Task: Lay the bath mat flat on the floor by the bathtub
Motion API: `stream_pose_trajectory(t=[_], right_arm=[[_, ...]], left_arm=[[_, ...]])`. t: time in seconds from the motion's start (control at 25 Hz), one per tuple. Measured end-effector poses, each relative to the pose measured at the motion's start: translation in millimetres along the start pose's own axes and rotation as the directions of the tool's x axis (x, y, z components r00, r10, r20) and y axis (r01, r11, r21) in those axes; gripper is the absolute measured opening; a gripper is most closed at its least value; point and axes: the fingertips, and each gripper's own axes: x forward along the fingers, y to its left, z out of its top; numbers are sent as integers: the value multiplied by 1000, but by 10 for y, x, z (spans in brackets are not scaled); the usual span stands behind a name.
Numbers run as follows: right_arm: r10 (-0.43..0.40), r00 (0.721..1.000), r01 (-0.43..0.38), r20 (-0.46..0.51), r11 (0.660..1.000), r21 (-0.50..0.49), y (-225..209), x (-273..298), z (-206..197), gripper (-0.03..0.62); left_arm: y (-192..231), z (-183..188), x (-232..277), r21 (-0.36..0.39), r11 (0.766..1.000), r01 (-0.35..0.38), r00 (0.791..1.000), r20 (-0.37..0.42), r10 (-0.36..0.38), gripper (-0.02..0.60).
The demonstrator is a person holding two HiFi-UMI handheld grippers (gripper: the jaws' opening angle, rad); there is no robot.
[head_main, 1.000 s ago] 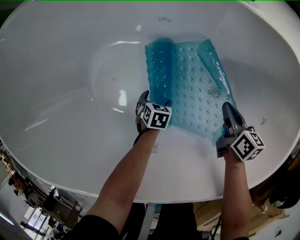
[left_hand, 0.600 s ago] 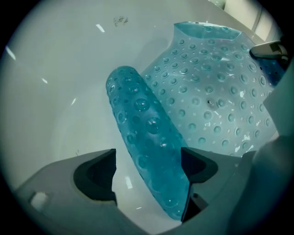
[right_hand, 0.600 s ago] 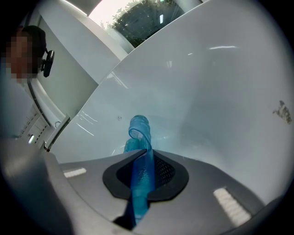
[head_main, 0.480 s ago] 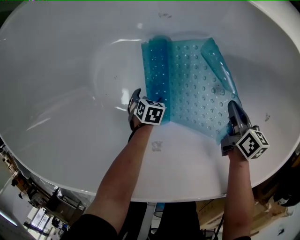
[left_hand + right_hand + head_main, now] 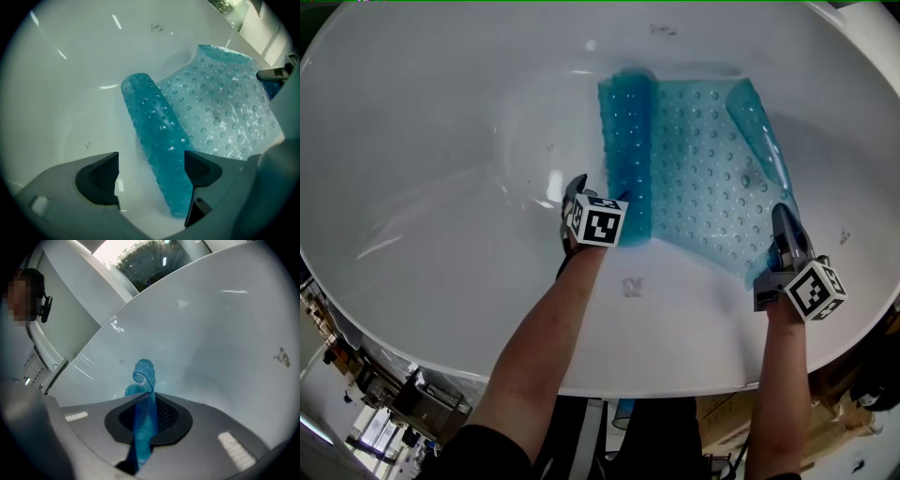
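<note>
Left gripper [image 5: 151,174] jaws gape astride the bath mat [image 5: 215,108], its roll lying 11-to-5 o'clock; right gripper [image 5: 145,420] jaws clamp its edge.

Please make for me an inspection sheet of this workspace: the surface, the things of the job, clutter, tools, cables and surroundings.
Surface: white tub, glossy.
Job's things: blue mat lies inside the tub, not on the floor; its left side is a roll, its right edge is lifted.
Clutter: only small dark marks on the tub wall.
Tools: left tool open, the roll's end between its jaws but not pinched; right tool shut on the mat's edge.
Cables: nothing seen.
Surroundings: room things beyond the tub rim, too blurred to name; window with greenery.
</note>
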Motion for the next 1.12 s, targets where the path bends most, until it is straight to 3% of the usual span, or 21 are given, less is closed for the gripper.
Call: stream_pose_trajectory(t=[0.12,0.32,0.48,0.64,0.72,0.76,0.8,0.88,0.96,1.04,1.12], right_arm=[[13,1000,-13,-3,1000,0,93,-18,-3,14],[31,999,-31,-13,1000,-1,107,18,-27,14],[42,999,-42,-7,999,13,84,6,-44,14],[56,998,-55,-7,998,29,94,-1,-76,14],[59,998,-59,-4,998,29,83,12,-80,14],[60,998,-60,-3,998,30,82,21,-81,14],[60,998,-60,-3,998,31,82,29,-84,14],[61,998,-60,-5,998,33,80,39,-103,14],[63,998,-62,-7,998,31,70,35,-128,14],[65,998,-64,-12,998,27,74,40,-134,14],[65,998,-65,-17,998,26,94,58,-121,14]], left_arm=[[-148,202,-126,-5,1000,11,999,46,-11,445],[-634,563,-193,106,993,52,993,98,-62,417],[-879,656,-184,212,976,54,993,91,-75,192],[-904,589,-104,188,981,56,995,66,-70,54],[-862,544,-51,184,982,38,997,53,-48,26],[-830,515,-23,186,982,24,998,45,-33,31],[-793,477,8,188,982,9,999,36,-16,77],[-725,375,73,180,984,-15,1000,13,13,263],[-681,257,123,155,988,-28,1000,-9,30,379],[-653,145,173,109,994,-30,999,-31,33,450],[-622,69,219,59,998,-31,998,-44,34,478]])
